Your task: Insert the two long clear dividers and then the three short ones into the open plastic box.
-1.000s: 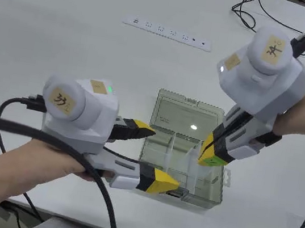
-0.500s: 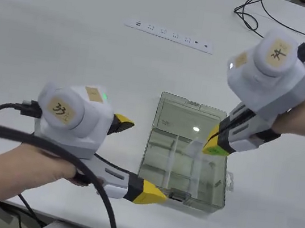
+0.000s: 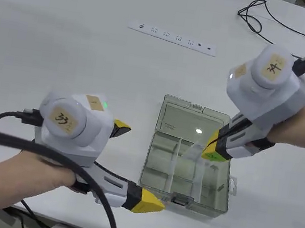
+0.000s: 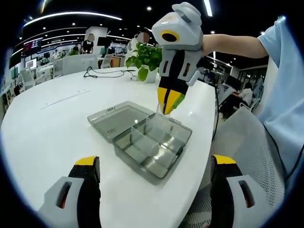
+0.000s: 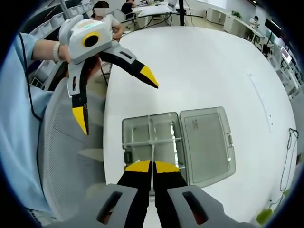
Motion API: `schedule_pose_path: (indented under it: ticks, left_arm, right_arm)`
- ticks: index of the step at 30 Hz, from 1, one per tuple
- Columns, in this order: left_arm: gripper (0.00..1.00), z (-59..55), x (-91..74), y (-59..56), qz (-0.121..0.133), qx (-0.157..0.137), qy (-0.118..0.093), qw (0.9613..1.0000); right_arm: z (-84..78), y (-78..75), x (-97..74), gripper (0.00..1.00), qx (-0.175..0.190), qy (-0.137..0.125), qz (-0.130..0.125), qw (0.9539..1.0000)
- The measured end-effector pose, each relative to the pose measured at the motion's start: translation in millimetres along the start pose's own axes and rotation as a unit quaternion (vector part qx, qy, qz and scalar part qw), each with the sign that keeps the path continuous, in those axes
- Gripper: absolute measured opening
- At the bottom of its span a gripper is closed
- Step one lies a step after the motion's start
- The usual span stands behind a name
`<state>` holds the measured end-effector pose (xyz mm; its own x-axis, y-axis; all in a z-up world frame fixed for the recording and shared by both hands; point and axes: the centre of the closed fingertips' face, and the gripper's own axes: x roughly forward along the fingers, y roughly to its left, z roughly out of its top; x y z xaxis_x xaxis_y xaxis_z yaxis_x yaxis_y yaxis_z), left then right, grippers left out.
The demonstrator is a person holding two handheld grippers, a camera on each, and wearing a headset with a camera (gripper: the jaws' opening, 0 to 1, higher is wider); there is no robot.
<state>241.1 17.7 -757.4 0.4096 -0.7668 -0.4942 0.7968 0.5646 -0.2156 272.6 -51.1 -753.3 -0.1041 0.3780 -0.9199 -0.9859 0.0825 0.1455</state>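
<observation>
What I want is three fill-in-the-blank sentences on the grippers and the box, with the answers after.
1. The right gripper is ____ on a divider over the box.
2. The left gripper holds ____.
3. The box's lid lies ____.

Missing words: shut; nothing; open.
</observation>
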Motion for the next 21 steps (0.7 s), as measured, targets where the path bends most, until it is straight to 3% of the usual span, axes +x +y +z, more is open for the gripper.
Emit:
schedule_pose_path:
  ticks: [21]
  left_arm:
    - [0.94, -2.7, 2.3, -1.8, -0.006, -0.011, -0.002, 0.9999]
  right_arm:
    - [-1.0, 5.5, 6.6, 0.02, -0.033, 0.005, 0.001, 0.9994]
